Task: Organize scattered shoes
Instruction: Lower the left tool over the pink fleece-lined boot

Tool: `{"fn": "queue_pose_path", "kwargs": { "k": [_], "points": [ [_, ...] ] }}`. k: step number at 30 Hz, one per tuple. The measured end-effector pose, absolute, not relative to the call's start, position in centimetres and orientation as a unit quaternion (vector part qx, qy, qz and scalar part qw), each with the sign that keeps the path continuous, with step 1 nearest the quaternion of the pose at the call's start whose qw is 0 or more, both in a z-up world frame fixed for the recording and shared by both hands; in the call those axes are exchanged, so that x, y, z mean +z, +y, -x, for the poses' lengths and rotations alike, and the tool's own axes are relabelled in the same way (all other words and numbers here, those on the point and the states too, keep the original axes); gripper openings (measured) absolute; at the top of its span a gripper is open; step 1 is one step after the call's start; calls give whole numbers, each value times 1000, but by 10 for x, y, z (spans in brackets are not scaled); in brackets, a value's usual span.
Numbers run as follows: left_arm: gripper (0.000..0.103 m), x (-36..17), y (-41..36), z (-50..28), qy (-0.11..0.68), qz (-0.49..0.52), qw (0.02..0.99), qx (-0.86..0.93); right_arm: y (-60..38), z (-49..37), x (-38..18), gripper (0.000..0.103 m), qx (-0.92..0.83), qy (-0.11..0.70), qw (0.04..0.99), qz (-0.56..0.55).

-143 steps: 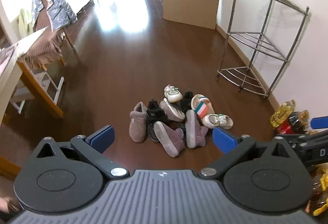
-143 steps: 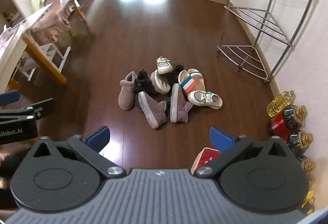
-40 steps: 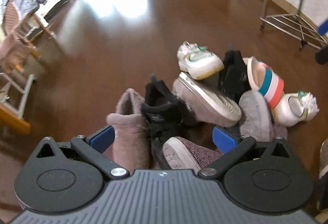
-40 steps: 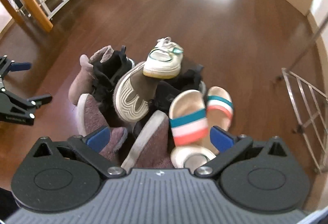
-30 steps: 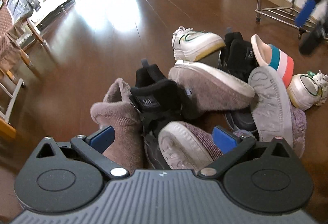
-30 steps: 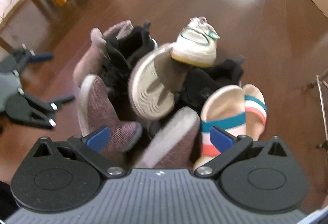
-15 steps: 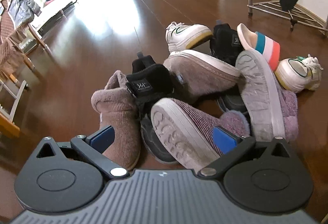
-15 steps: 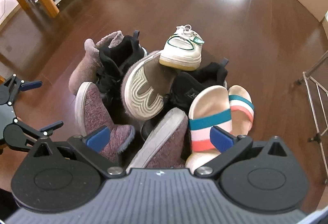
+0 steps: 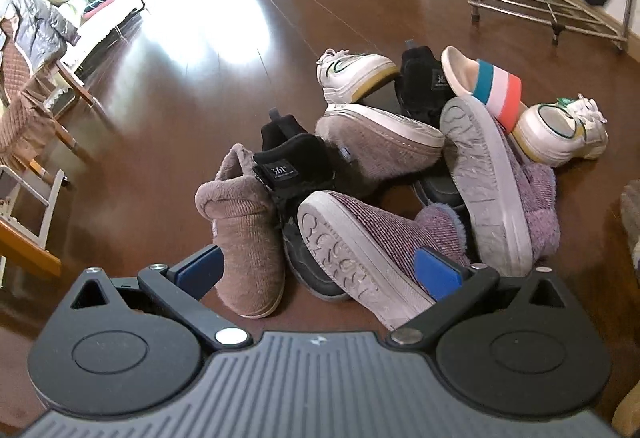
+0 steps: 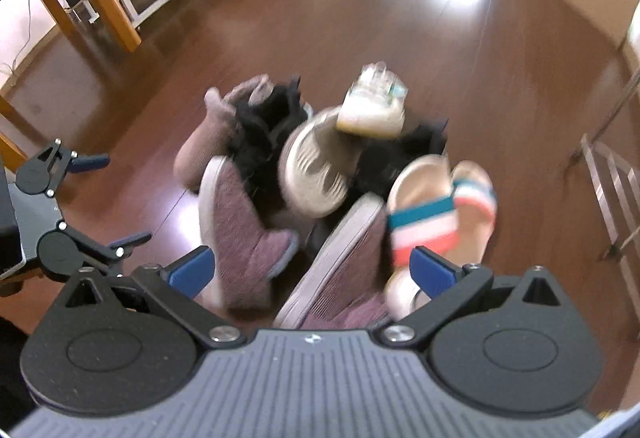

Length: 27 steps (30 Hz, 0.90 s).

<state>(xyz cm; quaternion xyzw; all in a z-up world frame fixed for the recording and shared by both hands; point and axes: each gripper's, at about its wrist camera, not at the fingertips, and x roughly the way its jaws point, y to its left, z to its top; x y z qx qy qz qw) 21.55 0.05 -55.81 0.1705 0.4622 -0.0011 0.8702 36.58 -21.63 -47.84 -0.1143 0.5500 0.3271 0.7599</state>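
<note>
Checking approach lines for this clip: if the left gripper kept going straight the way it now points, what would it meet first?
Most likely the purple corduroy boot lying on its side, sole toward the open left gripper. The brown plush boot sits just inside the left finger and could be brushed too; depth is hard to judge.

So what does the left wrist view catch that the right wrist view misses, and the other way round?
Only the left wrist view shows the second white sneaker at the pile's far right, the "361" tag on the black shoe, and the metal rack.

Only the right wrist view shows the left gripper, open, beside the pile.

Both show the striped slide, the purple boots and the wooden floor.
</note>
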Motion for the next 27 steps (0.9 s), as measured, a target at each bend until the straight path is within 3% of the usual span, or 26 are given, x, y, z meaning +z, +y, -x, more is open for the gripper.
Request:
{"fn": "queue_pose_path", "kwargs": {
  "k": [16,27],
  "points": [
    [103,-605,-3,-232,470,-170,866,-24,-194,-372,-494,103,351,538,748,170],
    [102,-633,7,-269,470,-106,876,-22,-191,-380,-503,103,347,552,736,184]
  ]
}}
